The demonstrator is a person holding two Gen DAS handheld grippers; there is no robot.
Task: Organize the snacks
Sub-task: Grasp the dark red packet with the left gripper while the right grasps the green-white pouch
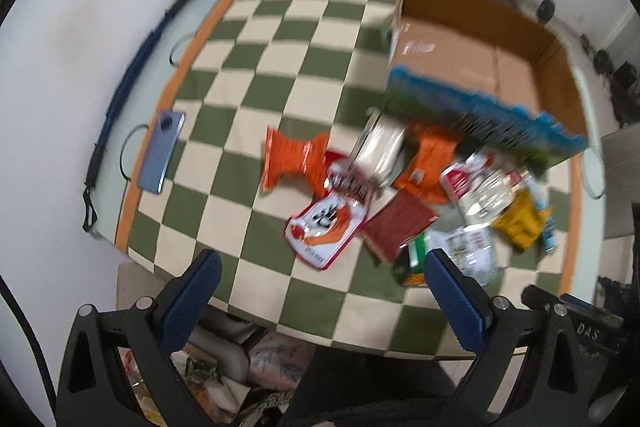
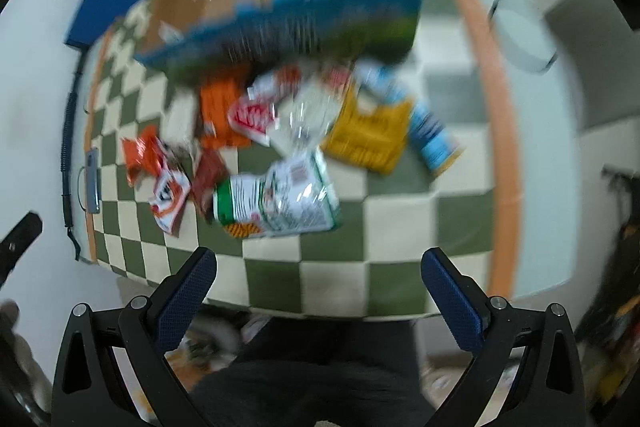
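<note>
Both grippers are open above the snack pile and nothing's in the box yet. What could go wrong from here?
1. The packets overlap: the white-and-green bag lies against the dark red packet, so a grasp may drag a neighbour along.
2. The cardboard box's near wall rises right behind the pile; a low carry could snag it.
3. The phone lies at the cloth's left edge, where a sweep by the left gripper might knock it.

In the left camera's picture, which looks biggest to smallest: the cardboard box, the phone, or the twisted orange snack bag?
1. Cardboard box, by far the largest.
2. Orange snack bag and phone look about alike; fisheye bending makes ranking them unsure.
</note>
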